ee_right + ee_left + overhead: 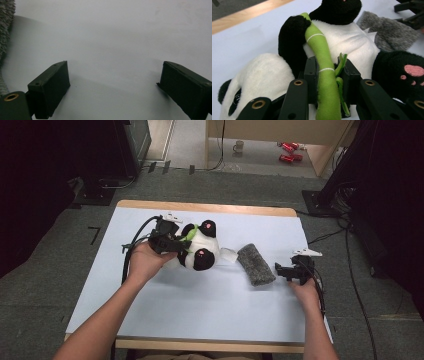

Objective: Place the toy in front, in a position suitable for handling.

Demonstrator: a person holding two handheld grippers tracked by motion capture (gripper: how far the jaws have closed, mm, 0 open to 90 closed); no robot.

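Observation:
A black-and-white panda plush (201, 248) lies on the white table sheet (210, 305), left of centre. My left gripper (176, 242) is shut on the green bamboo stalk (325, 75) that the panda hugs. In the left gripper view both jaws press the stalk from either side, with the panda's white body (352, 42) and a black paw (404, 72) just beyond. A grey fuzzy cloth (255, 264) lies right of the panda. My right gripper (286, 271) rests low on the sheet beside that cloth, its jaws wide apart with nothing between them (113, 85).
The wooden table edge (205, 208) runs along the far side. Beyond it on the floor stand a mug (239, 146) and red objects (289, 151). Black equipment and cables (350, 220) crowd the right side.

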